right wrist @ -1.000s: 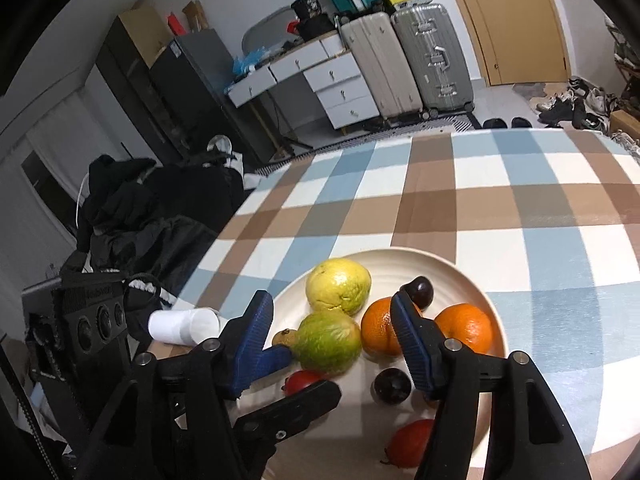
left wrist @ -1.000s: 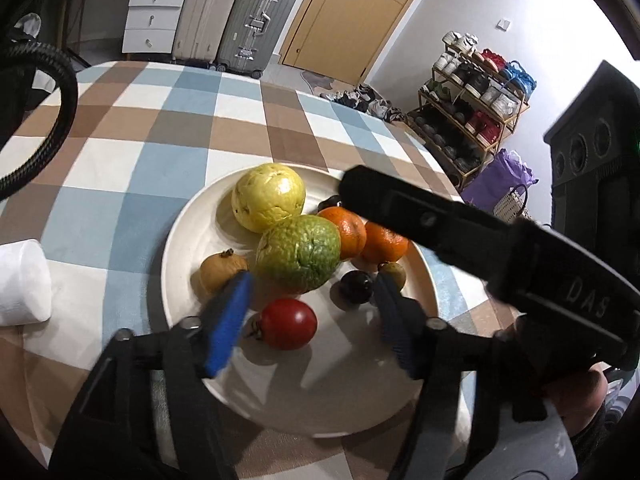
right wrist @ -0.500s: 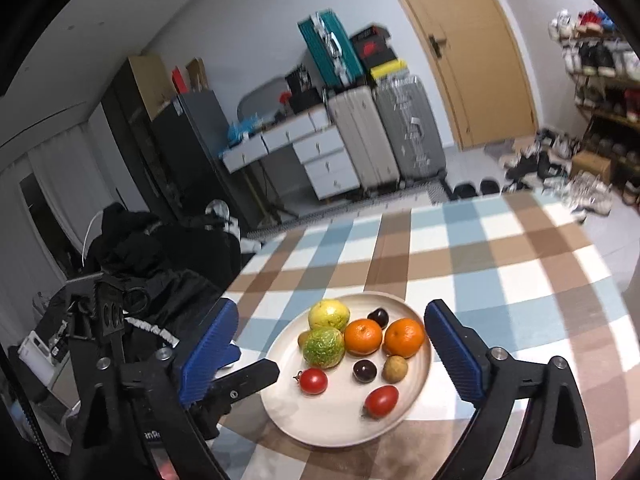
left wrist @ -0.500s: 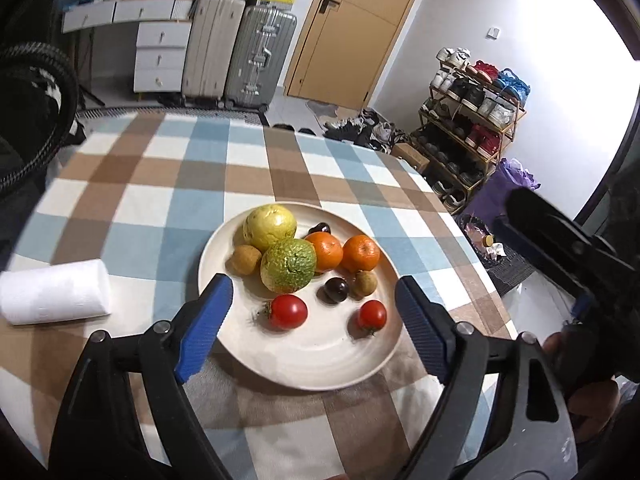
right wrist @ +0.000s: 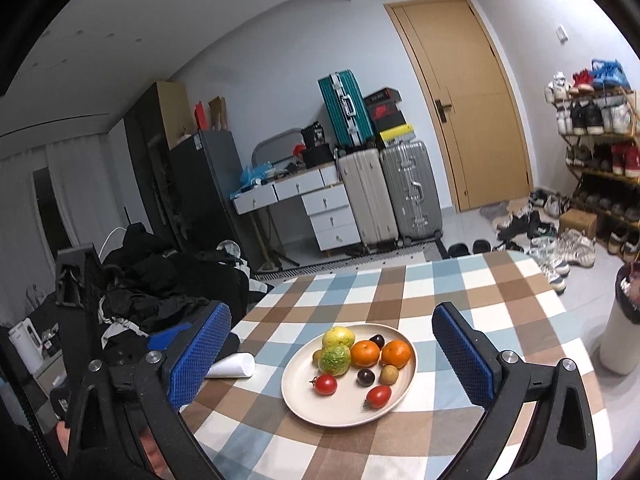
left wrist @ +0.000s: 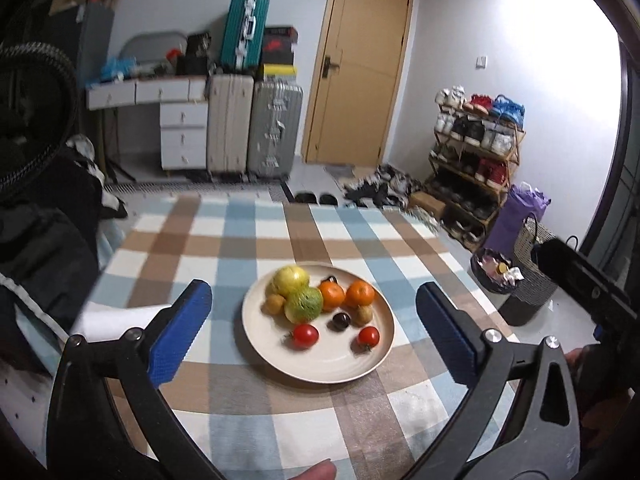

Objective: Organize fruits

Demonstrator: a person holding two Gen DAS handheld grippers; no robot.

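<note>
A cream plate (left wrist: 320,372) (right wrist: 340,412) rests on the checked tablecloth (left wrist: 248,240) (right wrist: 440,292). On it lie a yellow fruit (left wrist: 291,277) (right wrist: 338,337), a green fruit (left wrist: 304,304) (right wrist: 335,361), two oranges (left wrist: 346,294) (right wrist: 380,353), two red tomatoes (left wrist: 306,335) (right wrist: 325,384), a dark plum (left wrist: 341,320) (right wrist: 365,377) and small brown fruits (left wrist: 275,304) (right wrist: 388,374). My left gripper (left wrist: 314,330) is open and empty, held back above the plate. The right gripper (right wrist: 332,352) is also wide open and empty, raised well off the table.
A white paper roll (left wrist: 116,320) (right wrist: 234,365) lies left of the plate. Dark clothes (right wrist: 168,280) pile beside the table's left edge. Suitcases (right wrist: 388,192), a drawer desk (right wrist: 320,208), a door (left wrist: 356,80), a shoe rack (left wrist: 476,160) and a bin (left wrist: 520,292) stand around.
Both grippers have pulled up and back from the plate and opened wider. A second tomato now lies on the plate's near right, where the right gripper was low a second ago.
</note>
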